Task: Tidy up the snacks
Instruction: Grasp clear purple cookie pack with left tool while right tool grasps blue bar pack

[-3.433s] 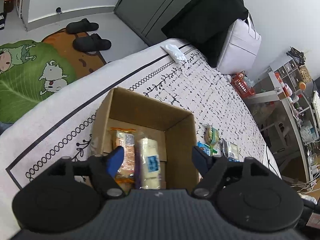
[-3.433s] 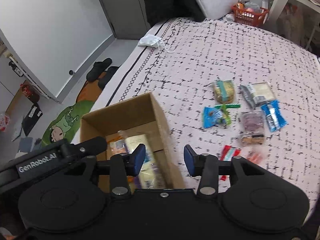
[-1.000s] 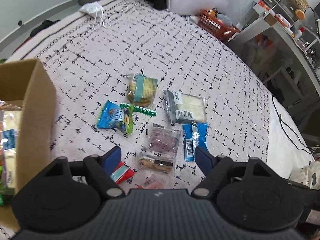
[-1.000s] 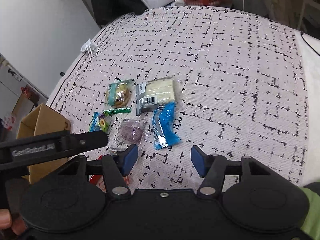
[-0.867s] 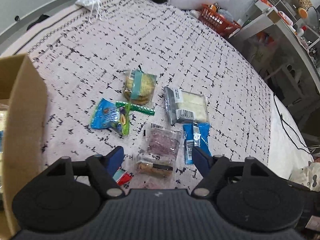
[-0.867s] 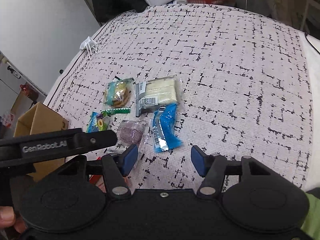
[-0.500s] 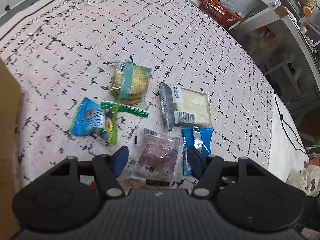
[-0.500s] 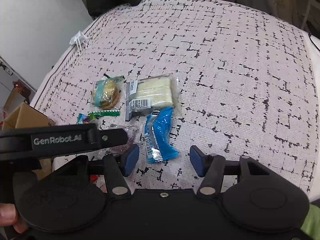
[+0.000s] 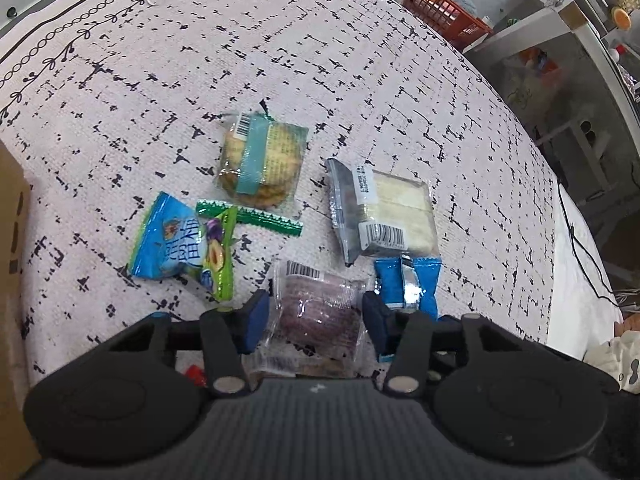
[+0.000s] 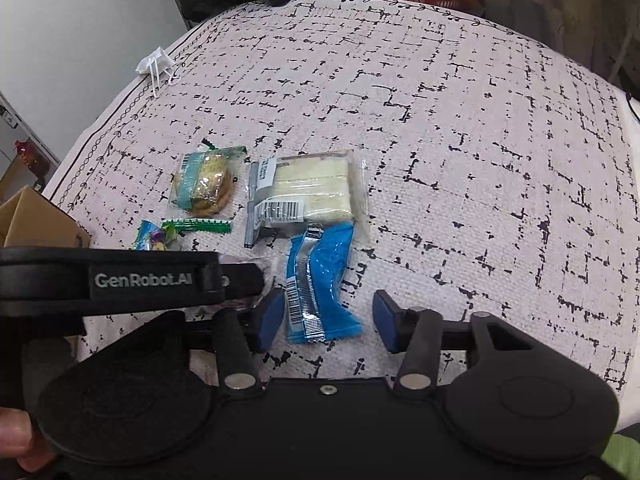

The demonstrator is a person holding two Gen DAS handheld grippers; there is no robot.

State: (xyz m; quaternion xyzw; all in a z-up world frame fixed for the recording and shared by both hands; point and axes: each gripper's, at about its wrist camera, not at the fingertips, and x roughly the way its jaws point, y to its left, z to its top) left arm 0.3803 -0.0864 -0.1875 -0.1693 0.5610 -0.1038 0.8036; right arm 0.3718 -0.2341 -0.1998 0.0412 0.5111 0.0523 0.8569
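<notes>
Both grippers poised over the snacks laid out on the bedspread (image 9: pixel 360 60). From left to right: the cardboard box (image 9: pixel 10 216), cut off at the frame edge so its contents cannot be seen; a blue-and-green pouch (image 9: pixel 180 246); a green stick (image 9: pixel 256 218); a pack of round biscuits (image 9: pixel 260 160); a pale cake in a clear wrapper (image 9: pixel 384 210); a blue packet (image 10: pixel 316 280). The left gripper (image 9: pixel 311 318) straddles a purple pastry in a clear wrapper (image 9: pixel 316 312); its jaws have just been closing, the pads stand at the wrapper's sides, and whether they press it cannot be told. The right gripper (image 10: pixel 325 318) brackets the lower end of the blue packet, its jaws also just closing, with a clear gap on the outer side, so nothing is grasped yet. Likely faults: slick film sliding out of a shallow pinch, the soft pastry being crushed, or the two grippers colliding, as they work side by side. Something red and a further wrapper beneath the left gripper are largely hidden.
</notes>
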